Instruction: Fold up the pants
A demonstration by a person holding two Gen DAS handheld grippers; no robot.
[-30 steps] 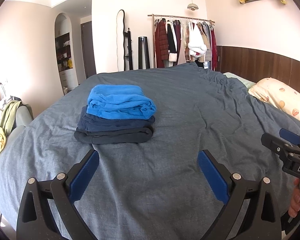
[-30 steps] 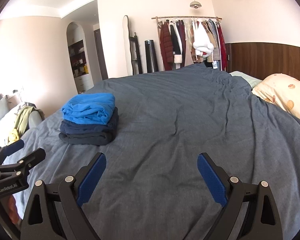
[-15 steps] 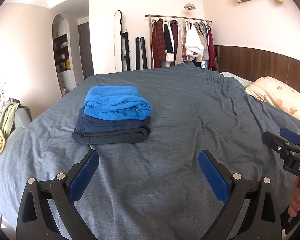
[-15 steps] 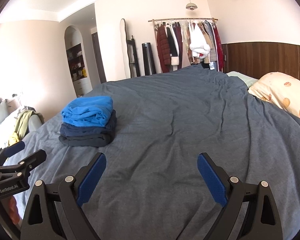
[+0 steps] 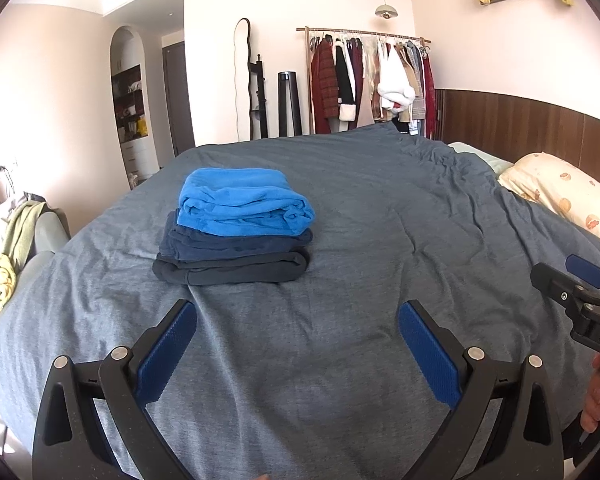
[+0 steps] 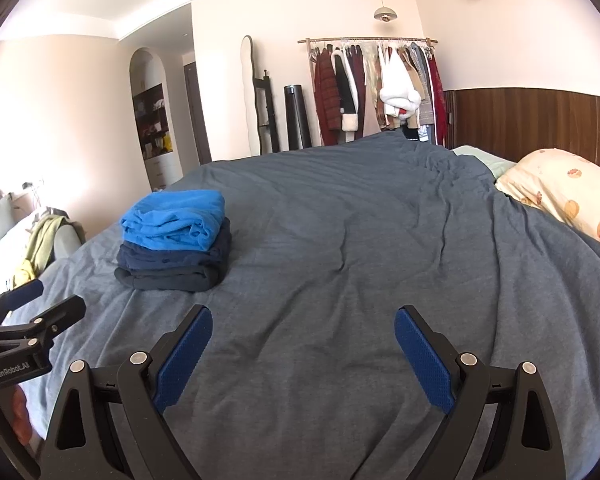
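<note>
A neat stack of three folded pants rests on the grey-blue bedspread [image 5: 340, 360]: bright blue pants [image 5: 242, 204] on top, navy pants [image 5: 228, 246] under them, dark grey pants [image 5: 228, 272] at the bottom. The stack [image 6: 176, 240] lies left of centre in the right wrist view. My left gripper [image 5: 298, 314] hovers open just short of the stack, nothing between its blue pads. My right gripper [image 6: 302, 318] is open and empty over bare bedspread [image 6: 340, 260], to the right of the stack. Each gripper shows at the edge of the other's view.
A patterned pillow [image 5: 568, 192] lies at the right by the wooden headboard [image 5: 520, 124]. A clothes rack [image 5: 368, 80] stands past the far edge of the bed. A chair with green and yellow clothes [image 5: 8, 248] sits off the left edge.
Both views have drifted slightly; the stack sits a little higher and further off in the left wrist view. Both grippers stay open and nothing on the bed has moved.
</note>
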